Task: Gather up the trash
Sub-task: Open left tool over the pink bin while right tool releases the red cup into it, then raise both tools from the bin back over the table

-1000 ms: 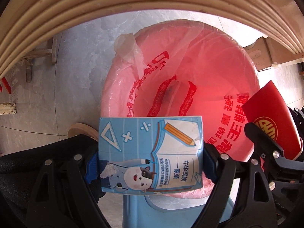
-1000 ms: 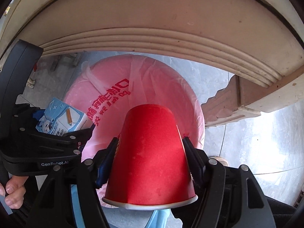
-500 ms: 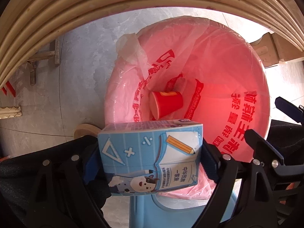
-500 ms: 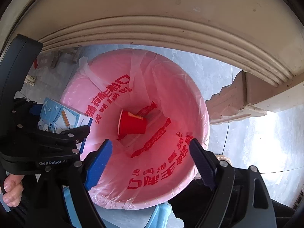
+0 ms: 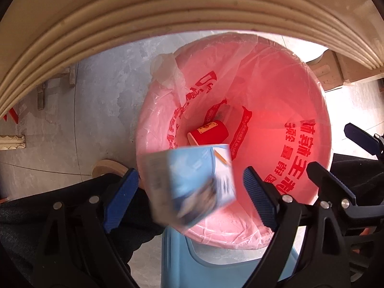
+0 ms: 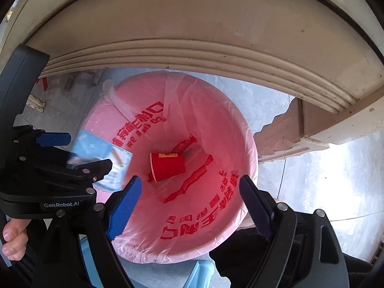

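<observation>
A pink bin (image 5: 309,100) lined with a red-printed bag sits on the floor below both grippers; it also shows in the right wrist view (image 6: 216,129). A red paper cup (image 5: 211,133) lies on its side at the bottom (image 6: 168,166). A blue carton (image 5: 192,182), blurred and tilted, is loose between the spread fingers of my left gripper (image 5: 190,199), over the bin's near rim; it shows in the right wrist view (image 6: 105,160) too. My left gripper is open. My right gripper (image 6: 189,206) is open and empty above the bin.
A cream moulded table edge (image 5: 120,19) arches over the bin, also in the right wrist view (image 6: 216,48). A light blue stool (image 5: 216,268) stands under the bin's near rim. Grey tiled floor (image 5: 100,100) surrounds it. A carved table leg (image 6: 283,129) stands to the right.
The right gripper opened and the red cup fell into the bin. The left gripper has now opened too, and the blue carton is tumbling out of it toward the bin.
</observation>
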A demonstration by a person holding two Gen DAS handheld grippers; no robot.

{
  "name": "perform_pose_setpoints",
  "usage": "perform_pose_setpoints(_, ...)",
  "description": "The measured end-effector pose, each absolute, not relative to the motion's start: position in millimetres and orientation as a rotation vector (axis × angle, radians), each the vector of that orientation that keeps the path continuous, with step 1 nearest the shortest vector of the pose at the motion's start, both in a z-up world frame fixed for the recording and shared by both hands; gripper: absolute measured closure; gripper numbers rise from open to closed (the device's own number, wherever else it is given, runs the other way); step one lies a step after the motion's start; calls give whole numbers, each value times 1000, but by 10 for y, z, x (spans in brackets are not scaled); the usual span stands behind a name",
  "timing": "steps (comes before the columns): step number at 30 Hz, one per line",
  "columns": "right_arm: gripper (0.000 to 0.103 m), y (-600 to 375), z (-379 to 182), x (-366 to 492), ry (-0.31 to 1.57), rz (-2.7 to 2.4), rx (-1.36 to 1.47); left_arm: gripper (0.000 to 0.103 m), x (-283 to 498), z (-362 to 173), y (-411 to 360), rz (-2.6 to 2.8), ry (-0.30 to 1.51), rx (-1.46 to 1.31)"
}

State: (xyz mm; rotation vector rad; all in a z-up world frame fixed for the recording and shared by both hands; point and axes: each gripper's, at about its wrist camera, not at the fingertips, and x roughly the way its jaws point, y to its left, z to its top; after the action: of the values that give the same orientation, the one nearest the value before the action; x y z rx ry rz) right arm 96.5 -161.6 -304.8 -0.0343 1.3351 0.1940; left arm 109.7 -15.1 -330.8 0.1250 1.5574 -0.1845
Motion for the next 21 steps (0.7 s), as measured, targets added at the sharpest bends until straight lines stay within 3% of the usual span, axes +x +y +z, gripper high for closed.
perform_pose_setpoints(21,22,-1493,-2499,623,1182,234,-108,16,838,-2836,-147,-189,1456,160)
